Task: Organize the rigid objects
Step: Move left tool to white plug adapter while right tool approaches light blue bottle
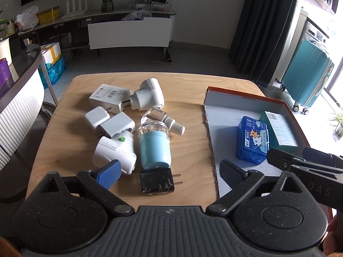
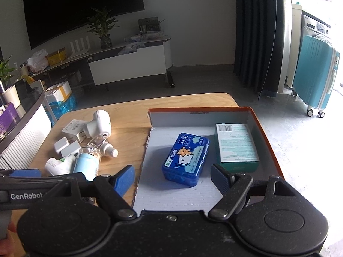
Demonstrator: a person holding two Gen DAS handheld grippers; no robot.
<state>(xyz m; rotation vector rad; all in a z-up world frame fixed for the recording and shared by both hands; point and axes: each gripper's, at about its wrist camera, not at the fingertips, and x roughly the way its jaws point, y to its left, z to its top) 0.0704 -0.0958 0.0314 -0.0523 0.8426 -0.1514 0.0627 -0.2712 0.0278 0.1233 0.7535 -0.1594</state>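
Observation:
On the wooden table (image 1: 188, 90) lies a pile of white plugs and chargers (image 1: 115, 124), a light blue toothpick jar (image 1: 154, 147), a clear bottle (image 1: 163, 120) and a black plug adapter (image 1: 157, 182). My left gripper (image 1: 169, 173) is open and empty, just above the black adapter. An orange-rimmed shallow box (image 2: 255, 115) holds a blue case (image 2: 186, 158) and a green carton (image 2: 236, 147). My right gripper (image 2: 172, 180) is open and empty over the box's near end, in front of the blue case.
The box (image 1: 244, 95) fills the table's right side. A teal suitcase (image 2: 315, 72) stands on the floor at the right. A TV console (image 1: 128, 30) runs along the far wall, and a counter (image 1: 19, 81) stands at the left.

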